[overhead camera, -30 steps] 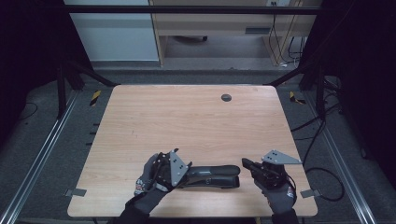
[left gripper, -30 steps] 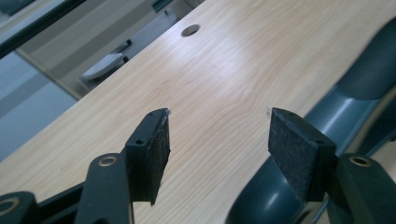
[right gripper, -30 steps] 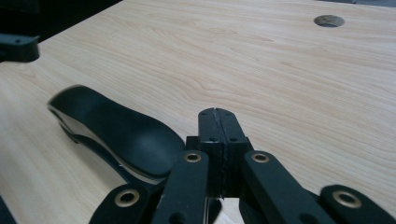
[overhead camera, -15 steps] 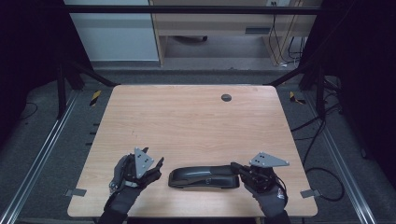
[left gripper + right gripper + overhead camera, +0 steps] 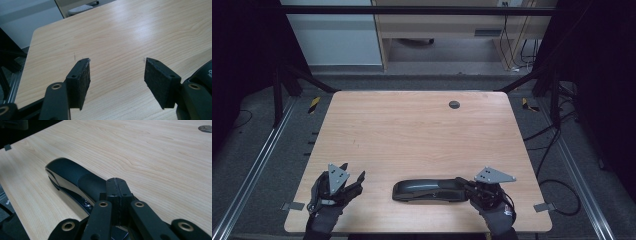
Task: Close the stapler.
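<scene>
Right tongs [image 5: 468, 186] touch the stapler's [image 5: 427, 190] end; left tongs [image 5: 354, 179] well apart.

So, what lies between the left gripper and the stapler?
Nothing: in the high view, bare table separates the left gripper from the stapler.

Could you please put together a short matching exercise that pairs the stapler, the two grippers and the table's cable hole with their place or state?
Things:
1. left gripper
2. right gripper
3. stapler
4. cable hole

States or places:
A. at the table's far edge
B. jaws shut, pads together
C. lying flat near the front edge
D. jaws open over bare wood

Pairs: 1-D, 2-B, 3-C, 4-A
</scene>
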`<control>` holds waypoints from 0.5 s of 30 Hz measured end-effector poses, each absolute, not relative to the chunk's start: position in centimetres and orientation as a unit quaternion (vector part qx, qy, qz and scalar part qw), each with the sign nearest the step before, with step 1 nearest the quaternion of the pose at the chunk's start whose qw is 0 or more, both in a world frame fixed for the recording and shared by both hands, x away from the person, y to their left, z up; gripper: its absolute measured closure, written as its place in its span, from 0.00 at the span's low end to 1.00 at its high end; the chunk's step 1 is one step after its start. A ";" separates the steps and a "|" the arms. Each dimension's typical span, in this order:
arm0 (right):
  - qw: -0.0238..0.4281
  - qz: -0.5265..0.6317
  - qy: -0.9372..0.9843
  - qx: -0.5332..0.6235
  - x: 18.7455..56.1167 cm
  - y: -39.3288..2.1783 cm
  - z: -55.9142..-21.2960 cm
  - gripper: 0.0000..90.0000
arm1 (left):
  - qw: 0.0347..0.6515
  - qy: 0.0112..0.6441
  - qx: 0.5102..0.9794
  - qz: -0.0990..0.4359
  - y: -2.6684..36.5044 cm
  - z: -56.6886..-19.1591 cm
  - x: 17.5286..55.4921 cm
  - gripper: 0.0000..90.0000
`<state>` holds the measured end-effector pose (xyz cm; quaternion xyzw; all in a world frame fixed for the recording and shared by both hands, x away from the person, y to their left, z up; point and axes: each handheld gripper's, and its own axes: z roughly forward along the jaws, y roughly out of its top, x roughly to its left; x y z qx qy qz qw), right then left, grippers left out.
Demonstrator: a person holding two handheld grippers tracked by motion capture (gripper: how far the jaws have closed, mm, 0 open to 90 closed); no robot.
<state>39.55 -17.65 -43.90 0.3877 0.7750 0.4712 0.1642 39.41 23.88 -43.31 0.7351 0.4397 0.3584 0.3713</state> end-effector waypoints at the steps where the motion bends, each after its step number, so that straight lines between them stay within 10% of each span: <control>1: 0.165 0.470 0.776 0.387 39.6 -17.6 -44.0 1.00 | 0.370 0.442 0.735 0.358 24.0 -43.4 39.4 0.41; 15: 0.164 0.469 0.775 0.390 39.6 -17.8 -45.0 1.00 | 0.363 0.448 0.735 0.358 24.7 -44.1 39.4 0.42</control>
